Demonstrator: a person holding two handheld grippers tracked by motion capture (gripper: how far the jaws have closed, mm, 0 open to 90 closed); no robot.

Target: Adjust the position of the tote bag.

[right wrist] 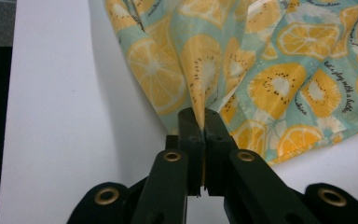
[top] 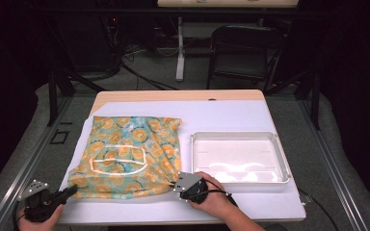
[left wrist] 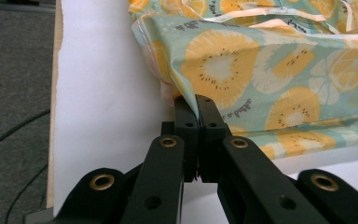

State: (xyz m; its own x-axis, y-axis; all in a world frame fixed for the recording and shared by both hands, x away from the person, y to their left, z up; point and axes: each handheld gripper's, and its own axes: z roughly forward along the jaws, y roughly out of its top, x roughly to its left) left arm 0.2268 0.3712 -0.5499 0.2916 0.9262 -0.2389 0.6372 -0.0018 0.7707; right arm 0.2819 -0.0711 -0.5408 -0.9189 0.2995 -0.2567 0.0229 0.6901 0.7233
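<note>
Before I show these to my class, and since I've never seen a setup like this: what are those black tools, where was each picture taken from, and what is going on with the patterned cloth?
A person at a table holds a hand-operated clamp in each hand. The high view looks down from above; the other two pictures come from cameras riding on each clamp, looking along its black jaws. On the white table lie a fruit-print cloth bag and, to its right, a white tray. The left gripper is shut on the bag's near left corner, and the right gripper is shut on its near right corner, pinching a fold of the fabric.
</note>
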